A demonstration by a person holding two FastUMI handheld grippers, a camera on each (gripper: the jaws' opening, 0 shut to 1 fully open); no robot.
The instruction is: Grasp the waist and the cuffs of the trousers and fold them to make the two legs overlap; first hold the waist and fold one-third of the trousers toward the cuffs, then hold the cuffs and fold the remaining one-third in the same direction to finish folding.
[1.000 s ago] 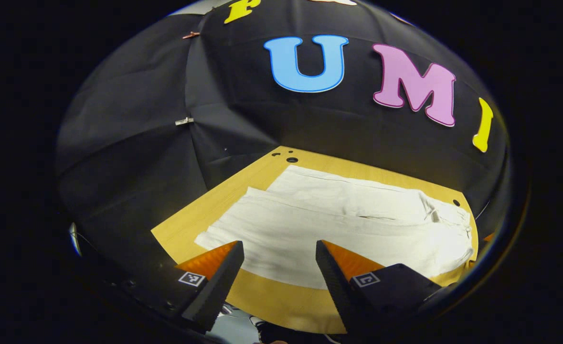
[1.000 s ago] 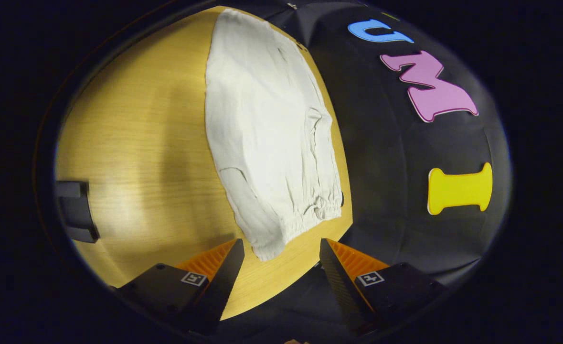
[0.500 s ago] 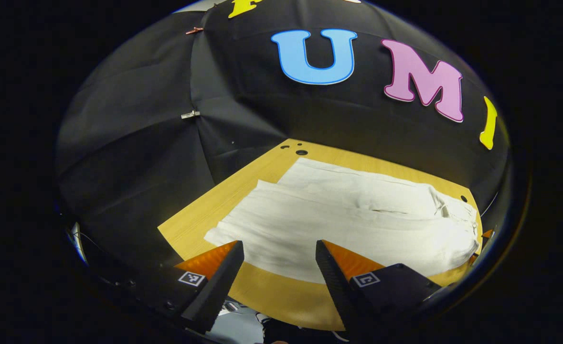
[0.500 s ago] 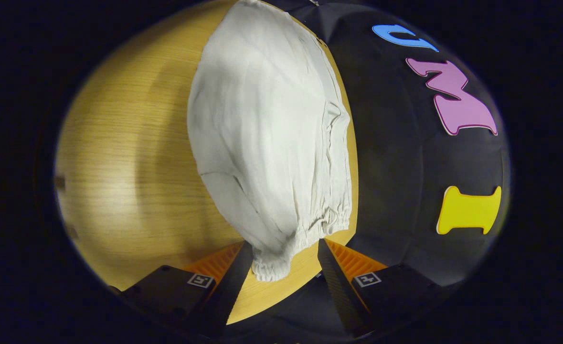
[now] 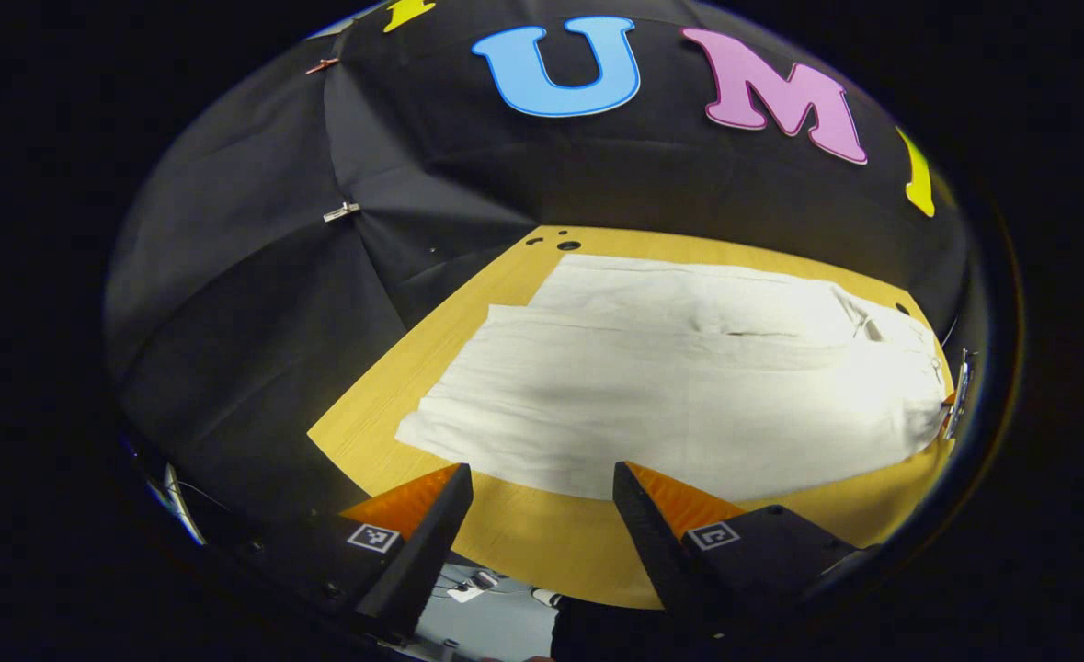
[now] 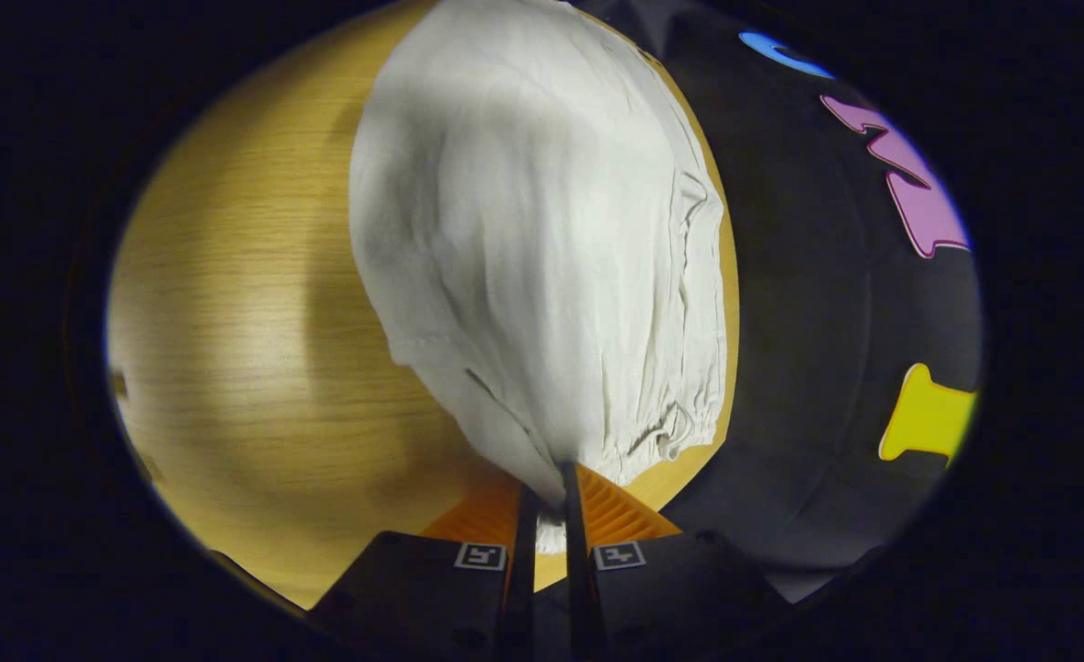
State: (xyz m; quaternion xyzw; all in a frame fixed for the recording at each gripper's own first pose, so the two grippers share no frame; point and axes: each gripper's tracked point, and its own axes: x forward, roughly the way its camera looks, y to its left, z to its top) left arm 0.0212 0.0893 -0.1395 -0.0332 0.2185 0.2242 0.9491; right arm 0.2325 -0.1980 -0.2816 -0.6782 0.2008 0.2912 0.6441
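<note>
White trousers (image 5: 679, 377) lie flat on the wooden table (image 5: 542, 552), legs side by side, cuffs toward the left and the gathered waist (image 5: 909, 368) at the right in the left gripper view. My left gripper (image 5: 542, 487) hovers open above the table's near edge, just short of the near leg's cuff end. In the right gripper view the trousers (image 6: 542, 257) stretch away from me, and my right gripper (image 6: 546, 487) is shut on the near corner of the elastic waist (image 6: 679, 432), with cloth pinched between both fingers. A bit of the right gripper (image 5: 951, 414) shows at the waist end.
The table (image 6: 238, 322) spreads bare to the left of the trousers in the right gripper view. The booth's black cloth wall stands close behind the table's far edge. Small holes (image 5: 567, 245) mark the table's far left corner.
My right gripper moved in over the waist corner and shut on it. My left gripper shifted slightly, staying open near the cuff end.
</note>
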